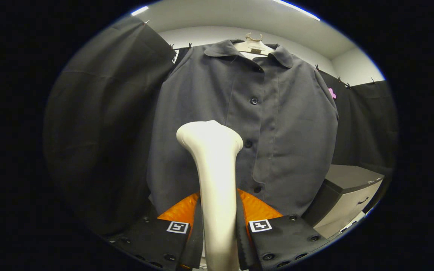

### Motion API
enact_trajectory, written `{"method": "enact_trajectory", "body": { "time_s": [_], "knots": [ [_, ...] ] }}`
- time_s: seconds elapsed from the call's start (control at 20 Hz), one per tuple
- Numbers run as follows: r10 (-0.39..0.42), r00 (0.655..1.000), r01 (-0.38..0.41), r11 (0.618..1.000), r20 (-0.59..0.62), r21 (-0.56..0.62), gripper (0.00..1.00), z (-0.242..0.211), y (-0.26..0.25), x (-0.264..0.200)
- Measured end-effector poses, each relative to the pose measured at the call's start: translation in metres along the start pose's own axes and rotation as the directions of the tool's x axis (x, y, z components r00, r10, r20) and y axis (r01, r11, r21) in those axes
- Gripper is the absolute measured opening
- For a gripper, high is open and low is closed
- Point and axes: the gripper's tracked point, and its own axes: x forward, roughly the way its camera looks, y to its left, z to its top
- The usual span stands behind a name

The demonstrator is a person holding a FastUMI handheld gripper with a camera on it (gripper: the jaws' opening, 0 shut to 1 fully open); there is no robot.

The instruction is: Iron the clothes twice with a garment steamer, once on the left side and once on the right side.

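A dark grey button-up shirt [277, 128] hangs on a pale hanger [253, 46] straight ahead of me. My gripper [218, 226] is shut on the handle of a cream garment steamer [213, 165], both fingers pressing its sides. The steamer rises upright between the fingers. Its wide head [209, 135] sits in front of the shirt's left panel, just left of the button row, at about mid-chest height. I cannot tell whether the head touches the cloth.
Black cloth [100, 131] hangs to the left of the shirt and more of it behind on the right. A grey cabinet with a drawer handle [347, 195] stands low on the right, beside the shirt's hem.
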Motion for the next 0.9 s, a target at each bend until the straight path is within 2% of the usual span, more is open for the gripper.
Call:
{"method": "enact_trajectory", "body": {
  "time_s": [0.5,0.9],
  "knots": [
    [0.008,0.997,-0.011,0.999,-0.082,-0.044,0.45,-0.056,-0.001,-0.020],
    [0.019,0.998,-0.022,0.998,-0.062,-0.055,0.45,-0.044,0.006,-0.044]
  ]
}}
